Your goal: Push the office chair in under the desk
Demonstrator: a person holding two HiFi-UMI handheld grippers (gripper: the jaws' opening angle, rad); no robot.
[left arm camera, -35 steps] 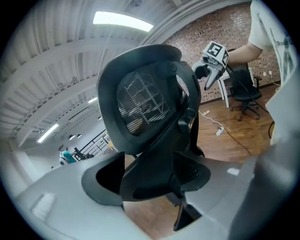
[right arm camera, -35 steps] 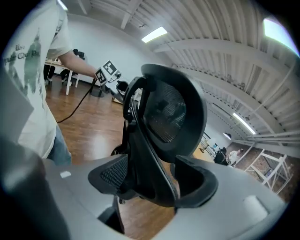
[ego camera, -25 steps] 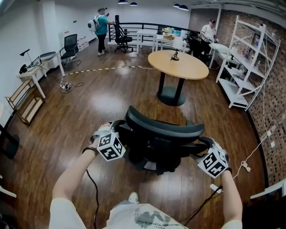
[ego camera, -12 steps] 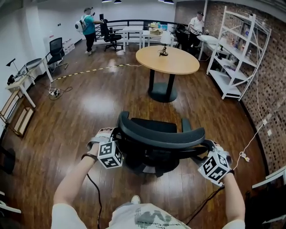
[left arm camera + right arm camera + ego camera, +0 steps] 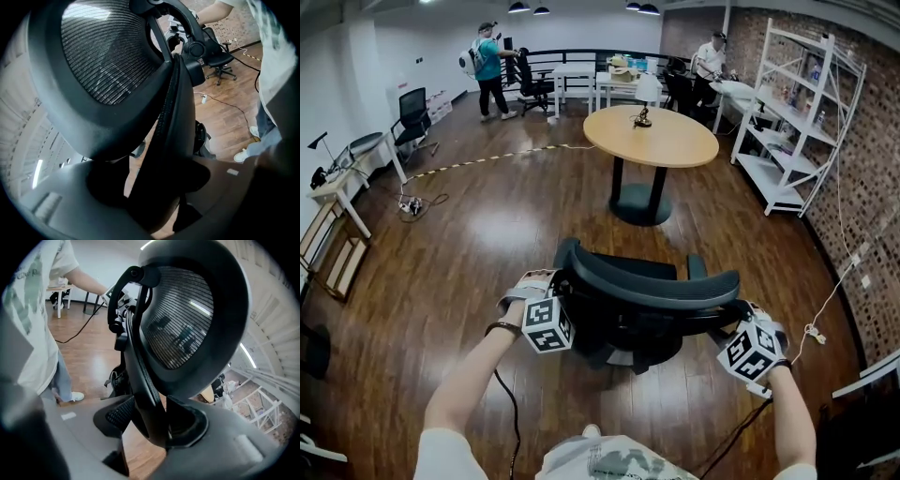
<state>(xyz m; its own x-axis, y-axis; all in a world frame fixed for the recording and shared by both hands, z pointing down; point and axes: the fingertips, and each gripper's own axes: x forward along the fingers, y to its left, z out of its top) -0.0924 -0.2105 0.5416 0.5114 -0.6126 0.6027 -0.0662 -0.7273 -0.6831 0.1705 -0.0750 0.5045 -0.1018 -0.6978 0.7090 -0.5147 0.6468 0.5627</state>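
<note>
Most of my head view is dark wood floor (image 5: 487,234), with a white shelving unit (image 5: 797,122) along the brick wall on the right. A round wooden table (image 5: 652,136) on a black pedestal stands ahead in the middle of the room. The office chair (image 5: 647,291) sits on the floor between me and that table, well apart from it. Its backrest is nearest me and the seat faces away toward the pedestal; the curved top of the backrest runs left to right across the view.

The left gripper (image 5: 555,283) is at the backrest's left edge and the right gripper (image 5: 733,311) at its right edge. Both sets of jaws have just been closing. In the left gripper view the dark frame edge lies between the jaws – a sliver of floor shows beside one pad, so no clamp there. In the right gripper view both pads press on the frame edge.

Further off a second chair (image 5: 414,112) stands by the left wall (a person (image 5: 492,66) is at the far desks), and a pale cable (image 5: 487,155) trails across the floor to a power strip (image 5: 411,204).
</note>
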